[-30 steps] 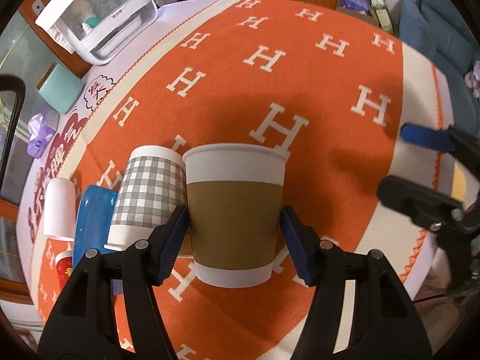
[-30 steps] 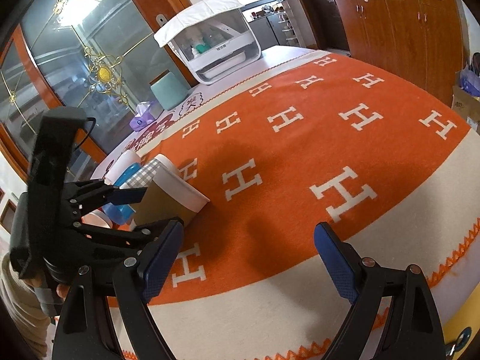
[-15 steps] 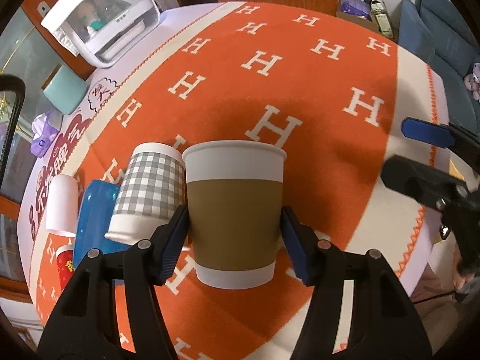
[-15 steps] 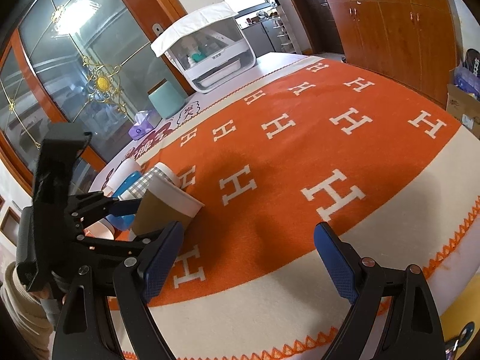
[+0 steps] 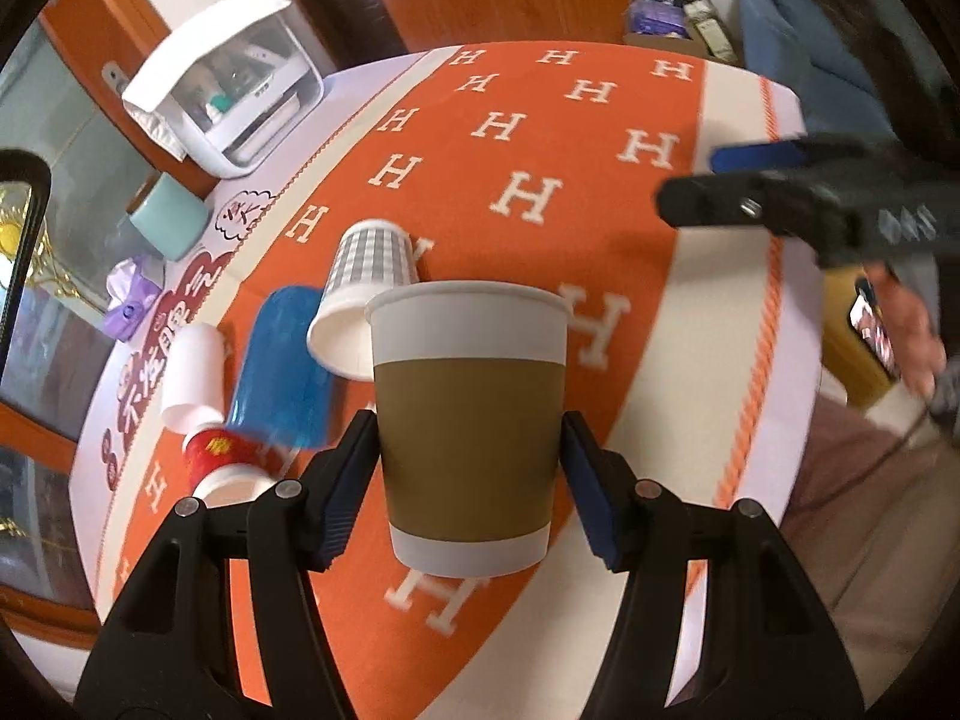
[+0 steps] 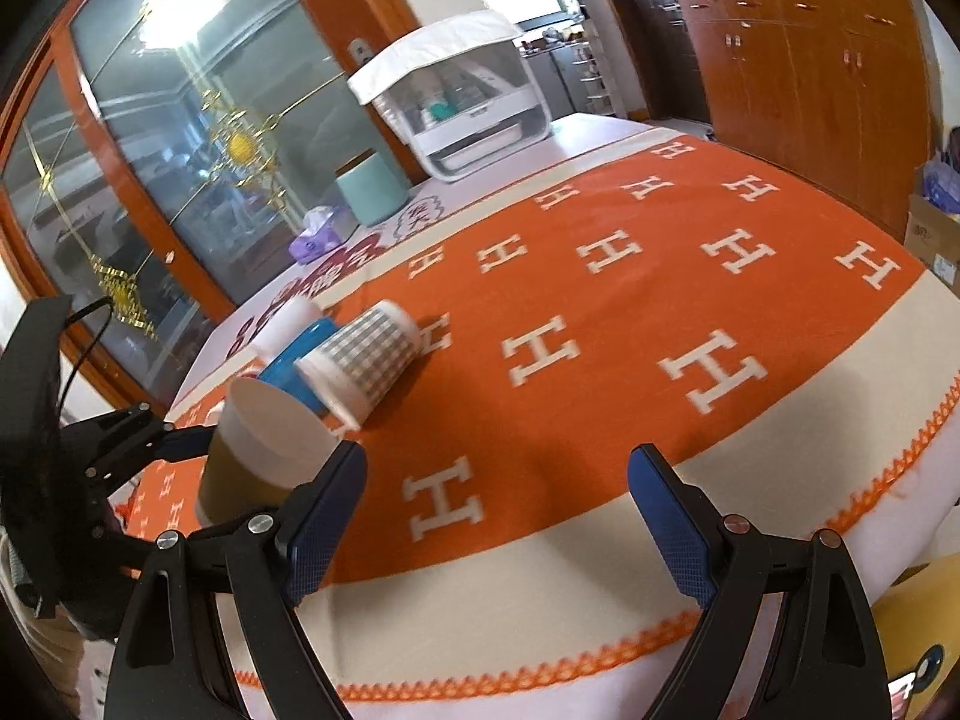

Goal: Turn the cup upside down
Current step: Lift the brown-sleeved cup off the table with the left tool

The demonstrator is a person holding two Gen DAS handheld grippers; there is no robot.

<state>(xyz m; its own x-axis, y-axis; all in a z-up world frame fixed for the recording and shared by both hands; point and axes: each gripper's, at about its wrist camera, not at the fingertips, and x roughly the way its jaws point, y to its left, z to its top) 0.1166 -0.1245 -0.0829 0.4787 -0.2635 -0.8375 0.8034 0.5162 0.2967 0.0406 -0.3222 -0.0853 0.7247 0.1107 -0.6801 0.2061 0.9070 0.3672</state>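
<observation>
Above the orange cloth (image 5: 600, 120), between the blue pads of the left gripper (image 5: 468, 474), held by its brown band: the paper cup (image 5: 471, 420), clear of the table. Clamped from both sides, pads pressing the brown sleeve. Seen from the right wrist view (image 6: 264, 450), tilted, long axis leaning, white rim up and toward the table centre, base down toward the gripper. Right gripper (image 6: 498, 510) spread wide, holding nothing. White "H" letters repeated on the cloth. Lying on its side behind: checked cup (image 5: 369, 282), mouth toward the camera, beside blue cup (image 5: 282, 360).
</observation>
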